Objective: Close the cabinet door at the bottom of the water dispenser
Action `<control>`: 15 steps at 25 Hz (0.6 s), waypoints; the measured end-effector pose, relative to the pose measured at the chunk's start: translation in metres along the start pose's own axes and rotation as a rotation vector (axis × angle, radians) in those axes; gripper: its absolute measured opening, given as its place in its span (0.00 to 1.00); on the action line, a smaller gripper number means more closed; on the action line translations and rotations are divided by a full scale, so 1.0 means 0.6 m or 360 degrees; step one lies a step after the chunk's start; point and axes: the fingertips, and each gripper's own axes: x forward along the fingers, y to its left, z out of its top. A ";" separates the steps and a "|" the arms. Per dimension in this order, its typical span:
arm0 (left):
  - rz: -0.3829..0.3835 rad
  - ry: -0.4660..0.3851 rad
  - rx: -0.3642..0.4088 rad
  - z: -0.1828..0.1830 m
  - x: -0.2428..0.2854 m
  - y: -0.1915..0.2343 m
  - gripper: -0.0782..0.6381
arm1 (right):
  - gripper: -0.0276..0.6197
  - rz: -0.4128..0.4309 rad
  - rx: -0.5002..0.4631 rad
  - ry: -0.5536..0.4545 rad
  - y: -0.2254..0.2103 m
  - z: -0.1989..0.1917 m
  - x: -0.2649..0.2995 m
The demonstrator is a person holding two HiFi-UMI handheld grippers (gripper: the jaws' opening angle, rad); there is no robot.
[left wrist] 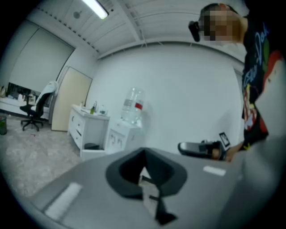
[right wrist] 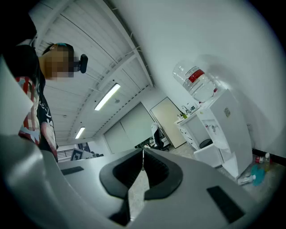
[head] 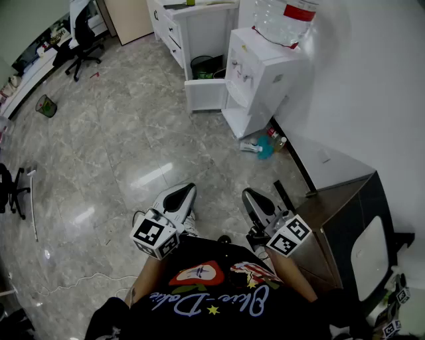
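The white water dispenser (head: pixel 255 70) with its big bottle (head: pixel 285 16) stands against the wall, far ahead of me. Its bottom cabinet door (head: pixel 204 94) hangs open, swung out to the left. Both grippers are held low near my body, well short of it. My left gripper (head: pixel 184 192) and right gripper (head: pixel 250 196) are shut with nothing between the jaws. In the left gripper view the dispenser (left wrist: pixel 121 134) is small beyond the gripper (left wrist: pixel 144 155). The right gripper view has the dispenser (right wrist: pixel 223 129) and its open door (right wrist: pixel 208 155) at the right of the gripper (right wrist: pixel 143 154).
A white drawer cabinet (head: pixel 182 26) stands left of the dispenser, with a dark bin (head: pixel 206 66) between them. Bottles and a blue cloth (head: pixel 264 144) lie on the floor by the dispenser's base. A dark cabinet (head: pixel 345 219) is at my right. An office chair (head: pixel 83 36) and a green basket (head: pixel 45 105) are far left.
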 end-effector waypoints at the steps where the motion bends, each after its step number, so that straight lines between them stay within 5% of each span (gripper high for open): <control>1: -0.0003 -0.0007 -0.0013 0.005 0.005 0.023 0.11 | 0.07 -0.0006 0.0000 0.0012 -0.006 0.000 0.024; 15: -0.0138 0.0011 0.0118 0.121 0.105 0.410 0.11 | 0.07 -0.0233 -0.0104 -0.0060 -0.109 0.060 0.449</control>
